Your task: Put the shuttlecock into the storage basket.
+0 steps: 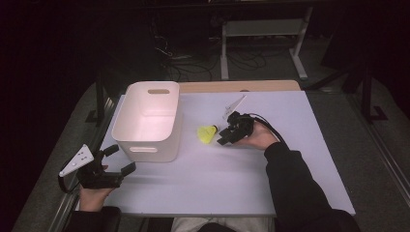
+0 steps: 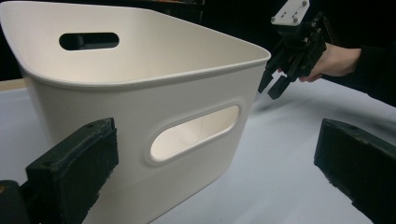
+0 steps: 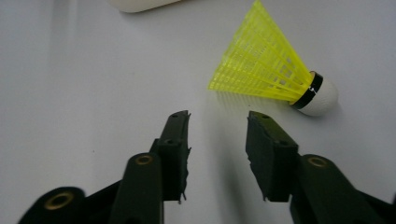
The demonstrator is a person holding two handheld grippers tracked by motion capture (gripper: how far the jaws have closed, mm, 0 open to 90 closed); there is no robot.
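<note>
The yellow shuttlecock (image 3: 261,70) is lying on its side on the white table (image 1: 270,183), centre of the high view, just right of the white bin (image 1: 147,121). The right gripper (image 3: 217,123) is hovering just short of its skirt, jaws partly apart and gripping nothing. At lower left, the left gripper (image 1: 123,159) is resting with jaws spread wide, facing the bin.

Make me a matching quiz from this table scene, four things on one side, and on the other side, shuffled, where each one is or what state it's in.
Things:
1. shuttlecock
2. white bin
3. left gripper
4. right gripper

Places or states:
A. jaws wide apart, nothing between them, at the near left corner of the table
B. stands upright and empty, a handle slot in its wall
C. lies on its side, yellow skirt, white cork tip
D. jaws partly closed with a gap, tips just short of the yellow skirt

Pairs: 1-C, 2-B, 3-A, 4-D
</note>
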